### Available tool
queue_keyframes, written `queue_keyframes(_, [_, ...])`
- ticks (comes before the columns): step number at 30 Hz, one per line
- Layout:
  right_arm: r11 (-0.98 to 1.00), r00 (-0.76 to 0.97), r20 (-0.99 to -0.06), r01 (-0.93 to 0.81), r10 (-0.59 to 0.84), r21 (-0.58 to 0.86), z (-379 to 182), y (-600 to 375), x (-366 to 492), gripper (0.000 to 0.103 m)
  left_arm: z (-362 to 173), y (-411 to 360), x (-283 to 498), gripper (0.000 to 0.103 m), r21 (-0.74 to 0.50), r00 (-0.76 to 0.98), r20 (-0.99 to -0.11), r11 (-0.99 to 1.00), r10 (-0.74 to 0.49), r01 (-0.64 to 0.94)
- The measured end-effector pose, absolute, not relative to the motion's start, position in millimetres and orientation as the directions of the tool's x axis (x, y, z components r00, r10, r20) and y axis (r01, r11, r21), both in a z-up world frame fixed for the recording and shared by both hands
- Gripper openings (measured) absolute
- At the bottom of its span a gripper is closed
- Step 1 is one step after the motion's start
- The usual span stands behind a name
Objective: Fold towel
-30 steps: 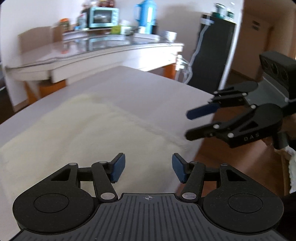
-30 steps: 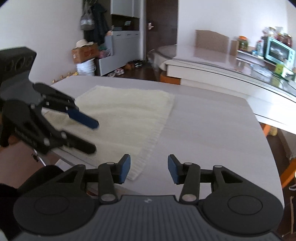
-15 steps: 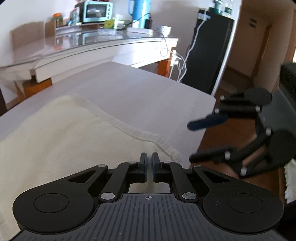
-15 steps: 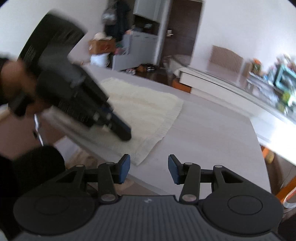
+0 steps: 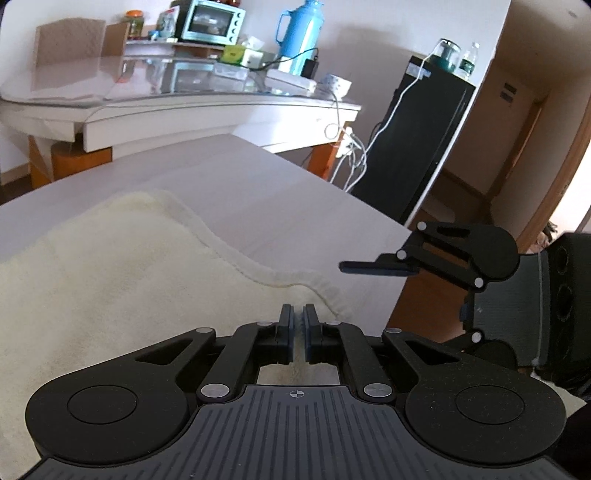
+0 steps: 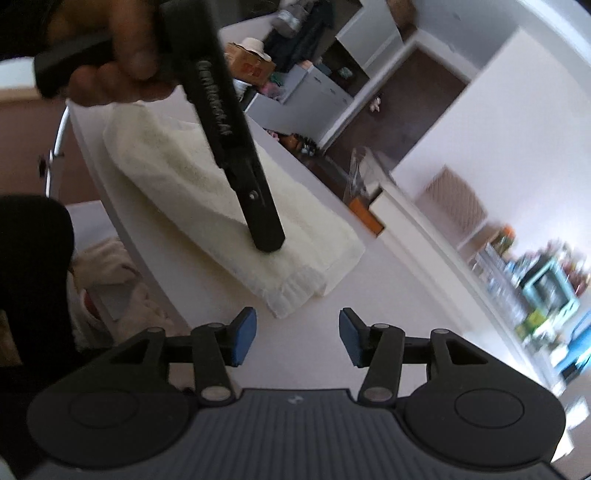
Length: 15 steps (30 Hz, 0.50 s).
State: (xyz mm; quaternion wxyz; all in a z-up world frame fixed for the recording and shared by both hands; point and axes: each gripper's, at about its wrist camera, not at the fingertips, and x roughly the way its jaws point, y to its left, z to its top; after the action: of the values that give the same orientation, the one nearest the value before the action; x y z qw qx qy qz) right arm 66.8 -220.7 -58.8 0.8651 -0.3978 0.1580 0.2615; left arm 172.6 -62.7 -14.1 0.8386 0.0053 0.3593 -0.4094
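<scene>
Left claw clamped at the towel corner, right claw apart.
Left view: left claw (image 5: 299, 325) shut on towel (image 5: 110, 280) near the table (image 5: 266, 192) edge at lower right; bare tabletop above. Right view: right claw (image 6: 293, 332), jaws opening and empty, just below the towel's corner at centre.

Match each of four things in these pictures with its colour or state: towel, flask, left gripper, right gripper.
Things:
1 towel
2 flask
3 left gripper
4 right gripper

Colour or state:
A blue
B shut
C nothing between its pads
D cream

Pairs: 1-D, 2-A, 3-B, 4-C
</scene>
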Motion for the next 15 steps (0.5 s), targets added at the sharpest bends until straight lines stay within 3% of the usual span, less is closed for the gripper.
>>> queue_keyframes(5, [0.488,0.822,-0.455,-0.570,0.343,-0.661,-64,-213,61,0.045,-19,-65,171,0.005,-0.285,0.394,-0.618,0.662,-0.680,0.694])
queue_keyframes(15, [0.377,0.827,-0.431,-0.551,0.360,-0.744,-74,-205,57,0.043,-23,-66,171,0.006,-0.285,0.387,-0.627,0.662,-0.676,0.693])
